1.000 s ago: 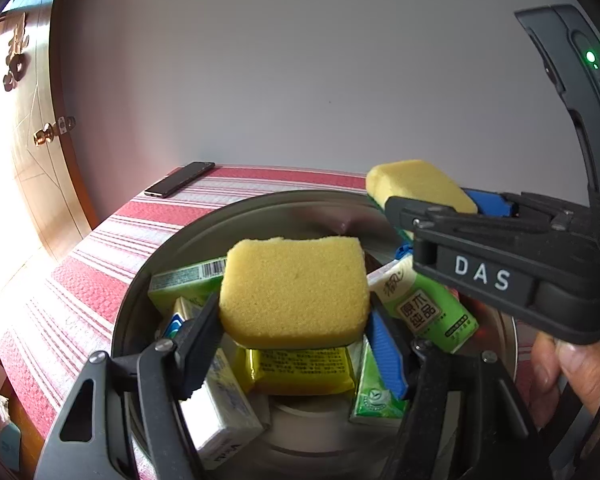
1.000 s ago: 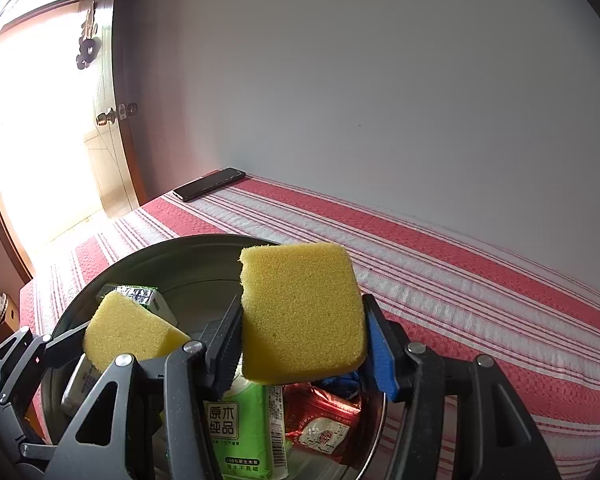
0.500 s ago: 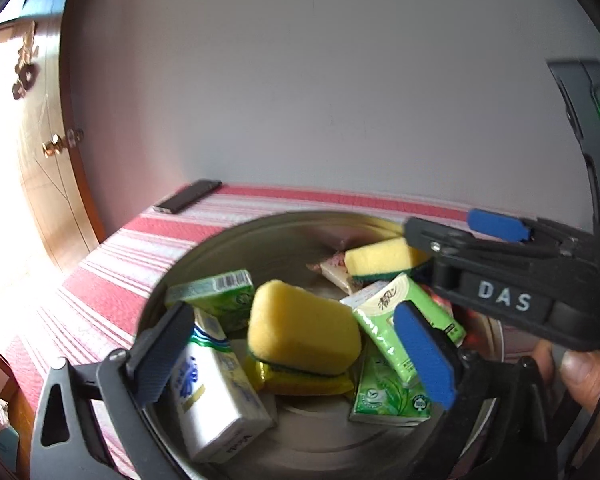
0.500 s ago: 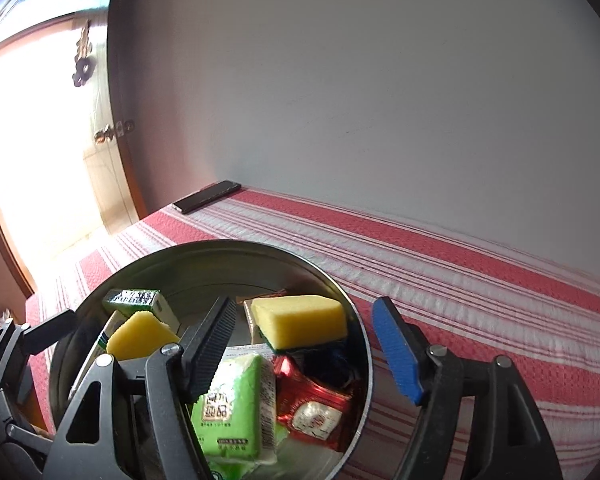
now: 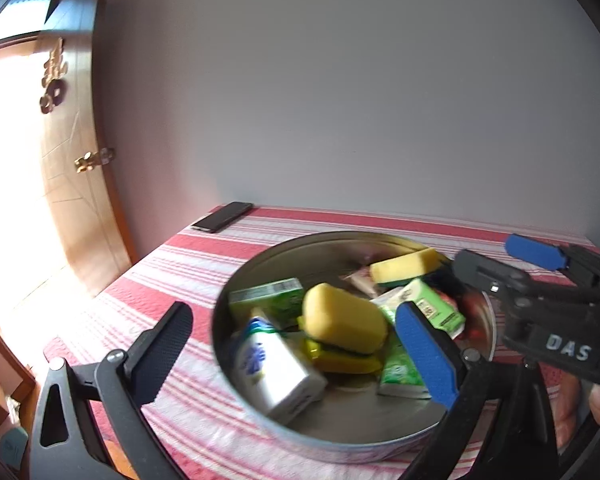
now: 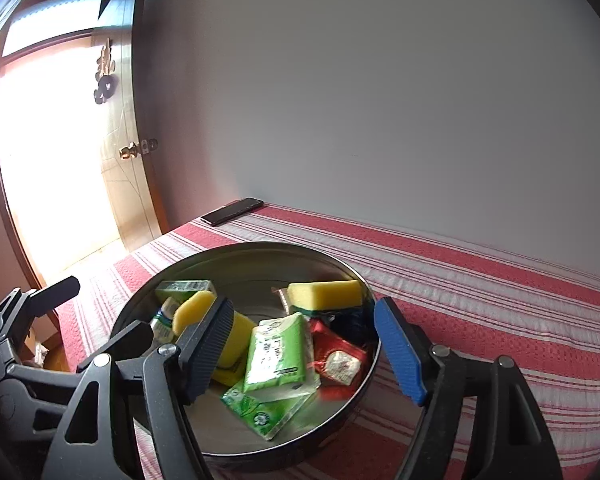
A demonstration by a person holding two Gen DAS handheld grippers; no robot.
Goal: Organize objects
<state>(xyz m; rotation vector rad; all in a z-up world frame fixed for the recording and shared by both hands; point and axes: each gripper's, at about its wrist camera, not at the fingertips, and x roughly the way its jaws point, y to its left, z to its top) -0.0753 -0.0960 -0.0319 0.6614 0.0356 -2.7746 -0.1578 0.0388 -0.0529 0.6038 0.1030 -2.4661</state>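
Note:
A round metal tin stands on the red striped cloth. Inside lie two yellow sponges, one in the middle and one at the far side, among green tissue packs, a green box, a white and blue pack and a red sachet. My left gripper is open and empty, raised above the tin's near left. My right gripper is open and empty above the tin; it also shows in the left wrist view.
A black phone lies at the far left corner of the cloth. A wooden door stands to the left, a plain grey wall behind. The table's left edge drops off near the door.
Both grippers opened and let their yellow sponges drop into the tin. Both have since pulled back and up from the tin, jaws wide.

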